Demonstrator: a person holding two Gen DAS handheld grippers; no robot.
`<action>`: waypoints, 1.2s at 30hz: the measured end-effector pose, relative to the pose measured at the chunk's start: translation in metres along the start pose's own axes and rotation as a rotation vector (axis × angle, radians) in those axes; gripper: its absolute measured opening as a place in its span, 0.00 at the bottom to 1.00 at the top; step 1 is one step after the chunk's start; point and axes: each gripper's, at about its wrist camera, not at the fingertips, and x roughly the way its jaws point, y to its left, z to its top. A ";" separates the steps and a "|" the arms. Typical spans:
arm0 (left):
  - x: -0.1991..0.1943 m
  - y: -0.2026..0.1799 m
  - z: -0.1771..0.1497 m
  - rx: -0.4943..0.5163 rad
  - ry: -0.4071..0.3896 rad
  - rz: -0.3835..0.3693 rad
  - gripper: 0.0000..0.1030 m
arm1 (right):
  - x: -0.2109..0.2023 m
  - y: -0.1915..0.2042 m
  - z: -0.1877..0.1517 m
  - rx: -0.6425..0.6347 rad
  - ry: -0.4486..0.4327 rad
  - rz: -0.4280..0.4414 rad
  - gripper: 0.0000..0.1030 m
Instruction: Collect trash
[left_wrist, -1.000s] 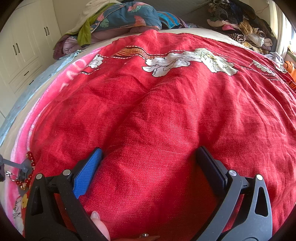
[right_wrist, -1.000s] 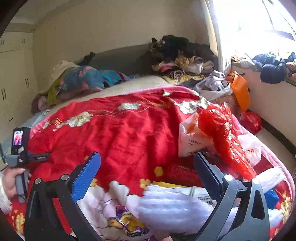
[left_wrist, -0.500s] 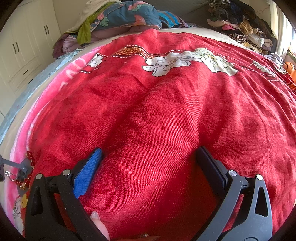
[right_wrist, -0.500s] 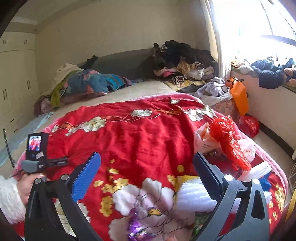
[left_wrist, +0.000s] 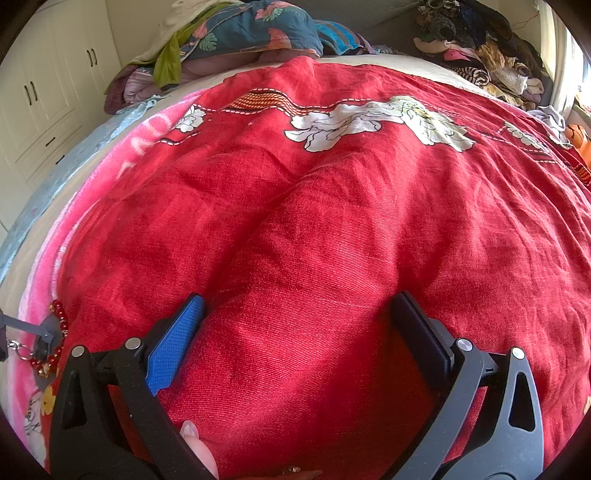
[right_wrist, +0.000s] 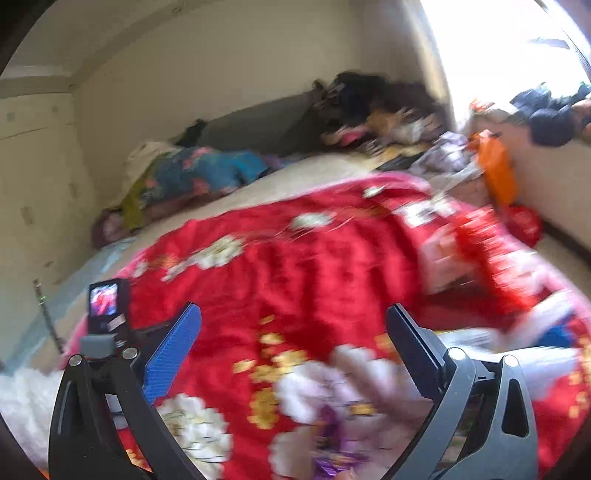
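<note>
My left gripper (left_wrist: 297, 306) is open and empty, low over a red floral bedspread (left_wrist: 332, 221). My right gripper (right_wrist: 293, 317) is open and empty above the same bedspread (right_wrist: 295, 266); this view is blurred by motion. Trash lies at the right side of the bed: a red plastic bag (right_wrist: 491, 254) over a white plastic bag (right_wrist: 443, 258), and white wrapping (right_wrist: 546, 321) lower right. A purple wrapper (right_wrist: 332, 461) shows at the bottom edge, below the gripper. The left gripper's camera (right_wrist: 105, 306) is at the left.
Folded quilts (left_wrist: 240, 33) and a heap of clothes (left_wrist: 480, 48) lie at the head of the bed. White cupboards (left_wrist: 44, 92) stand left. An orange bag (right_wrist: 496, 166) and a red bag (right_wrist: 524, 225) sit by the window wall at the right.
The right gripper has pulled back and swung left, so the bags have slid right and the view has blurred. The left gripper has barely moved.
</note>
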 end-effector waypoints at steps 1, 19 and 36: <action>0.000 0.000 0.000 0.000 0.000 0.000 0.91 | 0.012 0.003 -0.002 -0.010 0.024 0.024 0.94; 0.000 0.000 0.001 0.000 0.000 -0.001 0.91 | 0.070 -0.036 -0.015 0.000 0.114 -0.111 0.94; 0.000 0.000 0.000 -0.001 0.001 -0.002 0.91 | 0.059 0.048 -0.032 -0.057 0.213 -0.164 0.94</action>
